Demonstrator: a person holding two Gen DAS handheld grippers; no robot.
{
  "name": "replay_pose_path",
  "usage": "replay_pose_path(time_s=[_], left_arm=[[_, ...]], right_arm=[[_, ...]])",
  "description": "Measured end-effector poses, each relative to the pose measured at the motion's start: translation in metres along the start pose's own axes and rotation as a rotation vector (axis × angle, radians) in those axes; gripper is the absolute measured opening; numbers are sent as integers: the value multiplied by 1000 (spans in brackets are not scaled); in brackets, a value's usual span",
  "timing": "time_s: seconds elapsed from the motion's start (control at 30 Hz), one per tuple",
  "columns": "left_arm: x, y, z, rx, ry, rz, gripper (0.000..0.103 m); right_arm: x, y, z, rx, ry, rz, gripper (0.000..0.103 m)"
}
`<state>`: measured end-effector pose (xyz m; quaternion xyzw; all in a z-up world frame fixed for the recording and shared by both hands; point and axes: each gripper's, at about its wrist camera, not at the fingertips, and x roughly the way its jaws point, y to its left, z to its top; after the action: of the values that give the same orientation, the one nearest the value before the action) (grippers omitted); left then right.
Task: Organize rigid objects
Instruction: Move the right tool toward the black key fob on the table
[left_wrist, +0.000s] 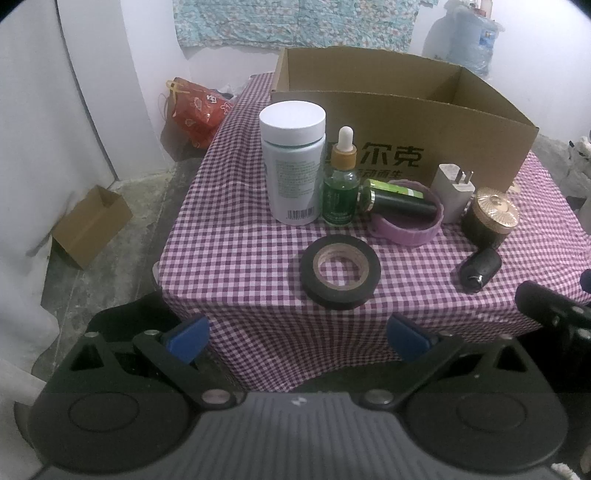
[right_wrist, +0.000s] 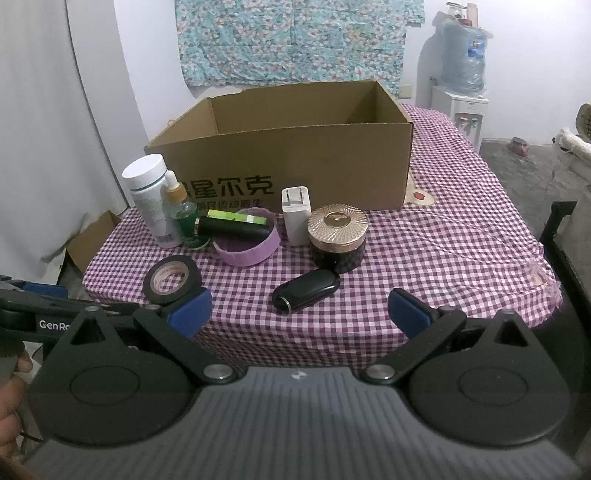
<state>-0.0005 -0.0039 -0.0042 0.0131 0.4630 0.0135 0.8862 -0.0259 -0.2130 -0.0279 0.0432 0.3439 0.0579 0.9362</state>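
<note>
Our left gripper (left_wrist: 297, 338) and right gripper (right_wrist: 299, 314) both released, empty, black tape roll (left_wrist: 340, 275) near edge, cardboard box (right_wrist: 280, 147) far side, key fob (right_wrist: 306, 290) right of tape.

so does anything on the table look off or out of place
Mostly tidy. The dark tube lies across the rim of the purple ring instead of on the cloth, with a green box behind it. The cardboard box has nothing visible inside.

A table covered in purple-and-white checked cloth (right_wrist: 443, 258) carries an open brown cardboard box (right_wrist: 295, 162) at the back. Before it stand a white plastic bottle (left_wrist: 291, 162), green glass dropper bottle (left_wrist: 340, 188), white plug charger (right_wrist: 295, 216) and gold-lidded dark jar (right_wrist: 338, 236). A purple round lid (right_wrist: 247, 251), black tape roll (left_wrist: 340, 275) and black key fob (right_wrist: 306, 290) lie nearer the front.
</note>
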Motion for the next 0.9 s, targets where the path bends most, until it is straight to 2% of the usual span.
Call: replay_pose_path(time_s=[0.9], left_arm=[[6,0,4,8,23,26,103]], right_arm=[[9,3,6,-5,1,23,102]])
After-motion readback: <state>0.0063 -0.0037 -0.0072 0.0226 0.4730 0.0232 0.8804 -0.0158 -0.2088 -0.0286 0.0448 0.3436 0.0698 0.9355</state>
